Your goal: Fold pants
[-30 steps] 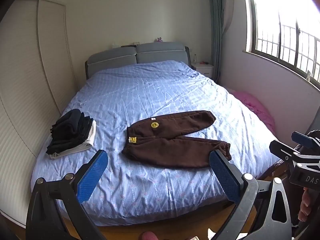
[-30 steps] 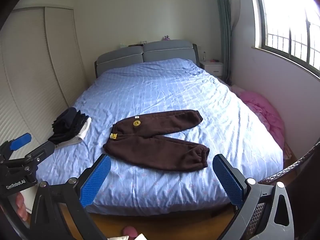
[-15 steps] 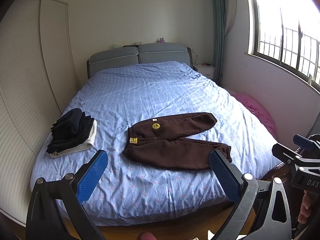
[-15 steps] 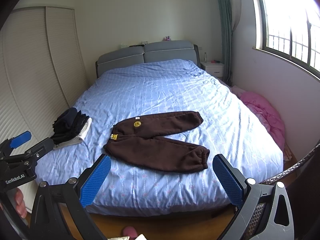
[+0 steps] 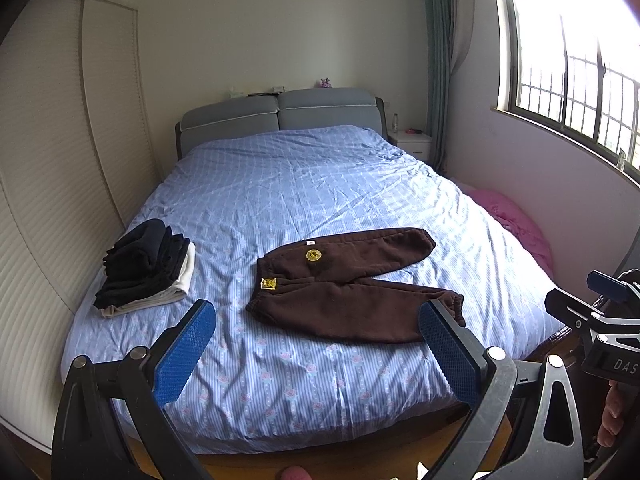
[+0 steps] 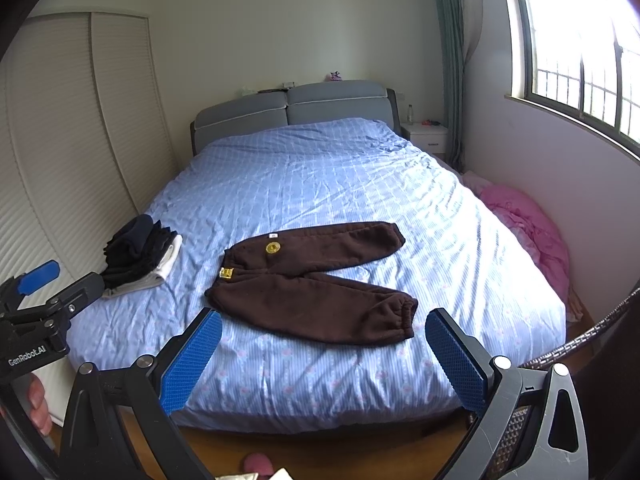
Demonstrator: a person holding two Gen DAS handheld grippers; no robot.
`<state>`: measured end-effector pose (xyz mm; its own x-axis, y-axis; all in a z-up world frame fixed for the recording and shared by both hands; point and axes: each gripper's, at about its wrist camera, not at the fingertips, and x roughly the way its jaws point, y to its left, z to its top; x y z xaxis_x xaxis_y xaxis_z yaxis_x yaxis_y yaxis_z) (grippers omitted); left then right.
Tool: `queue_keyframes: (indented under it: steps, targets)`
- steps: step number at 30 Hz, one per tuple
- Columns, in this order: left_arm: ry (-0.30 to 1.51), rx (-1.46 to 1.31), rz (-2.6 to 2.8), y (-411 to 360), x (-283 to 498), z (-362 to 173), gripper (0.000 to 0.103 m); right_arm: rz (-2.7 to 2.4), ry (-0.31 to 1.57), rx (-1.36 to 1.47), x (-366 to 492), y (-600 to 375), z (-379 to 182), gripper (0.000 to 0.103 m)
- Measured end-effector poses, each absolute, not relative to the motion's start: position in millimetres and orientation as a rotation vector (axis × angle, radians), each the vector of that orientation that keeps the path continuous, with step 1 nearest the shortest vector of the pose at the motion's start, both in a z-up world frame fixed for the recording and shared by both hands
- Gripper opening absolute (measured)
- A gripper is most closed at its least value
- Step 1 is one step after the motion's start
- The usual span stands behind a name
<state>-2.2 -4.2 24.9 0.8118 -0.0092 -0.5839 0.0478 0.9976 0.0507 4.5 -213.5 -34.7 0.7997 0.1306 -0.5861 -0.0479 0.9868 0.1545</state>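
Brown pants [image 5: 344,284] lie flat on the blue bed [image 5: 304,184], legs splayed toward 3 o'clock. Stack of dark clothes [image 5: 146,266] at 9 o'clock of them, well apart. Pink bedding [image 6: 528,224] beside bed, 3 o'clock. Left gripper [image 5: 316,344] and right gripper [image 6: 324,352]: fingers spread, holding nothing, short of the bed.
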Motion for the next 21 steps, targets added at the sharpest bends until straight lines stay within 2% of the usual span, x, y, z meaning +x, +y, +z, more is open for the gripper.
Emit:
queue_keyframes:
  steps: [21]
  targets:
    - [0.618, 0.049, -0.020, -0.7, 0.5, 24.6, 0.103, 0.098, 0.645, 0.138, 7.9, -217.3, -39.1, 0.103]
